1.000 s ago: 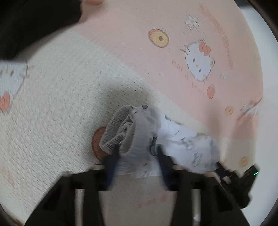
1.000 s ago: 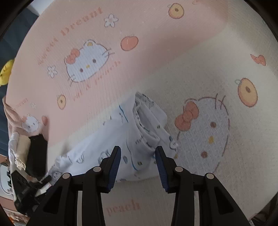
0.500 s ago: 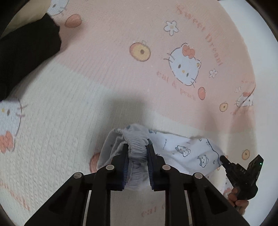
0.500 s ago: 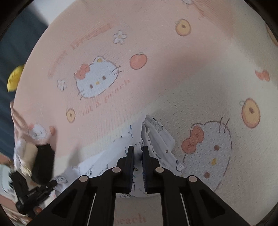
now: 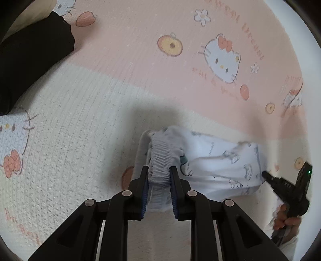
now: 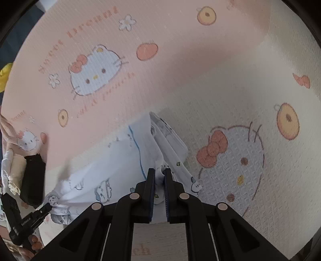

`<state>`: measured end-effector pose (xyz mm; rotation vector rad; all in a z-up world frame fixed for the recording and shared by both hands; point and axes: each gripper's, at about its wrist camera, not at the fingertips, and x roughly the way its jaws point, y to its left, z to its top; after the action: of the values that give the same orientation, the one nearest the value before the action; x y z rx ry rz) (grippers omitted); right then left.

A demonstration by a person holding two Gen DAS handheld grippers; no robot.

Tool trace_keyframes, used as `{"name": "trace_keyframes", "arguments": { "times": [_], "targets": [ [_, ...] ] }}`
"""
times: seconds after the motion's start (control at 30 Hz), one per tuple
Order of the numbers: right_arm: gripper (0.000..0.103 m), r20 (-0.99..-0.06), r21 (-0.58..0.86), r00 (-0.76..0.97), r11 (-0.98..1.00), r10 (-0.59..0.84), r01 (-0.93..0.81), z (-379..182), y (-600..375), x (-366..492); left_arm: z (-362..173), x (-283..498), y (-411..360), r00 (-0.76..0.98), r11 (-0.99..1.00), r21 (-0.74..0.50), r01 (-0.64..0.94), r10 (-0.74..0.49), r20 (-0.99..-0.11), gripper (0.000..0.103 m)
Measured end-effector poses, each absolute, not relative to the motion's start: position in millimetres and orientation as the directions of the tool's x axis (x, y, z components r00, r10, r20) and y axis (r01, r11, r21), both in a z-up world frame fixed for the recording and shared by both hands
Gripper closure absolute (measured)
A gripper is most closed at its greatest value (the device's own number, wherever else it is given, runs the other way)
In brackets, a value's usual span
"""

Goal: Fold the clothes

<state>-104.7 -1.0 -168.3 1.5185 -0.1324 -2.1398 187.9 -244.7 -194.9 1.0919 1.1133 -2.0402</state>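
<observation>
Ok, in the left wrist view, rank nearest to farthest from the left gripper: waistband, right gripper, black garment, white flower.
1. Waistband, clamped in the left gripper.
2. Right gripper, lower right, at the garment's far end.
3. Black garment, upper left.
4. White flower, top edge, right of centre.

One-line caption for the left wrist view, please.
Left tongs clamp the gathered waistband of white printed pants on a cartoon-cat mat.

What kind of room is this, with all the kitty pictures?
Probably a bedroom or playroom at home, though no walls show. A soft pink and cream quilted mat printed with cartoon cats covers the surface, and small white printed children's trousers lie on it for folding.
</observation>
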Motion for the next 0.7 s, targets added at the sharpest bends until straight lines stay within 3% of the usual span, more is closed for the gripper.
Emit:
{"name": "trace_keyframes", "arguments": {
  "times": [0.13,0.3,0.33,0.4,0.43,0.53,0.7],
  "targets": [
    [0.096,-0.855,0.355,-0.252,-0.866,-0.453,0.353,-167,-1,-101,-201,189,-242,-0.495,-0.514,-0.378,0.77,-0.107,-0.862,0.085],
    [0.096,-0.789,0.544,-0.179,-0.804,-0.588,0.242,-166,24,-102,-196,195,-243,-0.513,-0.495,-0.403,0.77,-0.104,-0.852,0.081],
    [0.095,-0.775,0.57,-0.173,-0.791,-0.607,0.223,-166,28,-102,-194,197,-243,-0.521,-0.49,-0.409,0.77,-0.112,-0.846,0.077],
    [0.093,-0.769,0.583,-0.169,-0.785,-0.616,0.209,-164,31,-100,-187,202,-241,-0.533,-0.491,-0.408,0.77,-0.142,-0.834,0.045],
    [0.091,-0.776,0.572,-0.17,-0.792,-0.607,0.214,-164,31,-97,-184,205,-240,-0.54,-0.492,-0.409,0.769,-0.157,-0.827,0.04],
    [0.082,-0.788,0.565,-0.146,-0.796,-0.599,0.218,-166,27,-91,-184,213,-241,-0.551,-0.466,-0.439,0.769,-0.134,-0.824,0.039],
    [0.081,-0.795,0.567,-0.097,-0.79,-0.599,0.233,-171,22,-78,-201,222,-243,-0.578,-0.349,-0.526,0.776,-0.06,-0.814,0.039]
  ]
}}
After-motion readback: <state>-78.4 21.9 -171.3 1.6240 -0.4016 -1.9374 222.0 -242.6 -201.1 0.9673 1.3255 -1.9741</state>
